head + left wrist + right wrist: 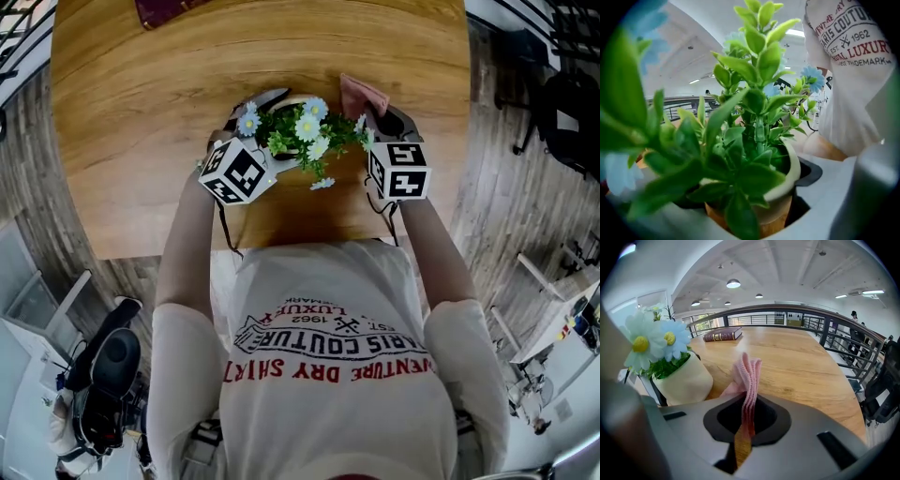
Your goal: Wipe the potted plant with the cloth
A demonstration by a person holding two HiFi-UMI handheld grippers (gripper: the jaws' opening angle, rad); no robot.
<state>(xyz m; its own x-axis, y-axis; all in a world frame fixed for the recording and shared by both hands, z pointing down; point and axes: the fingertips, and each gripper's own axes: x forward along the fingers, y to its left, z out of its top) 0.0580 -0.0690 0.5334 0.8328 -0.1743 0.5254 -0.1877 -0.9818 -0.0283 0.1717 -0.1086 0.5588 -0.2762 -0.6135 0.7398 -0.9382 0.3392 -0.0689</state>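
Note:
The potted plant (302, 131), green leaves with white and blue daisies in a cream pot, stands on the wooden table (141, 94) right before the person. My left gripper (272, 117) reaches it from the left. In the left gripper view the pot (780, 206) sits between the wide-spread jaws of the left gripper (750, 197), leaves filling the picture. My right gripper (386, 120) is just right of the plant, shut on a folded pink cloth (749, 376) that sticks up out of its jaws. The right gripper (745, 423) has the pot (686, 380) to its left.
A dark red book (723, 335) lies at the table's far side. A black railing (825, 319) runs behind the table. On the floor at the person's left stands a black chair with bags (103, 375). The table's near edge is against the person's body.

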